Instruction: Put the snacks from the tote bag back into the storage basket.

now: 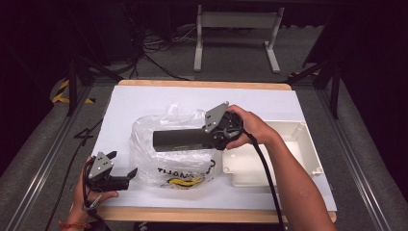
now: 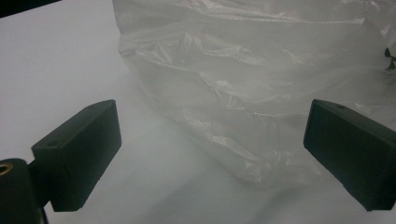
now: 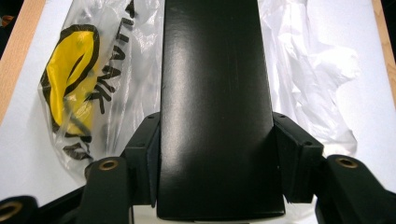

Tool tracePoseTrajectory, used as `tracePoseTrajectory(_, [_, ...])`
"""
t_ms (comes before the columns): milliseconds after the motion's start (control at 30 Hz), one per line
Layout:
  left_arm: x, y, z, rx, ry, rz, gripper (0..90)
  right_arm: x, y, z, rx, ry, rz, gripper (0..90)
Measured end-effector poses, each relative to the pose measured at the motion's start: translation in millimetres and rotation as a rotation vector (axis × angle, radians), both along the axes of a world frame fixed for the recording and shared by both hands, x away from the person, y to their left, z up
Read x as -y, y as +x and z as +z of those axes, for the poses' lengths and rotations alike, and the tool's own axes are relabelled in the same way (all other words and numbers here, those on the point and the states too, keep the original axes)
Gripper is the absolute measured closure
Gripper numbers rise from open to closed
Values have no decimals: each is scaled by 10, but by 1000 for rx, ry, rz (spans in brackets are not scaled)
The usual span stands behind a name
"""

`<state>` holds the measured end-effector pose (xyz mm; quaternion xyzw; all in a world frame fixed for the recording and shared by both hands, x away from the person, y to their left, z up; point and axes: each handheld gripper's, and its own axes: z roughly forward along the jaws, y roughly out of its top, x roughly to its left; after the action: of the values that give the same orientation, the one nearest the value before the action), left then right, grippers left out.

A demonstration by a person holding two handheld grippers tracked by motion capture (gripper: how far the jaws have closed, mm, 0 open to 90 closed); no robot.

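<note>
— High view: where is the box (image 1: 180, 140) held?
— Above the bag (image 1: 166, 168), clamped at one end by the right gripper (image 1: 211, 137).
— Handling?
— Stiff, smooth, probably slippery; best gripped across its narrow sides.
— Left gripper (image 1: 126, 174)?
— Spread beside the bag.

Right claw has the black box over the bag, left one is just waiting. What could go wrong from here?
1. The plastic bag lies slumped and nothing holds it open: the left claw stands open beside it, so the box may just crush it.
2. The right claw grips the long black box at one end, so it may tip.
</note>
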<state>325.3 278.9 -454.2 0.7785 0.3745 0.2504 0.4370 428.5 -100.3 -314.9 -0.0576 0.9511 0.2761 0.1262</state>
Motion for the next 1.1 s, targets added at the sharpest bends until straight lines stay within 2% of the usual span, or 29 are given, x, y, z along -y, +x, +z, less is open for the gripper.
tracePoseTrajectory(267, [-2, -4, 5, 10, 3, 4, 50, 193, -15, 72, 3, -3, -31, 429])
tracePoseTrajectory(333, [-1, -4, 5, 10, 4, 6, 50, 311, -25, 114, 10, 1, -43, 429])
tracePoseTrajectory(633, [0, -3, 3, 8, 4, 7, 50, 602, -73, 196, 34, 7, -88, 429])
tracePoseTrajectory(867, [6, 3, -1, 3, 10, 2, 51, 885, -120, 221, 33, 13, -131, 429])
tracePoseTrajectory(1100, [5, 8, -4, -1, 12, 2, 52, 1116, -175, 244, 30, 11, -150, 429])
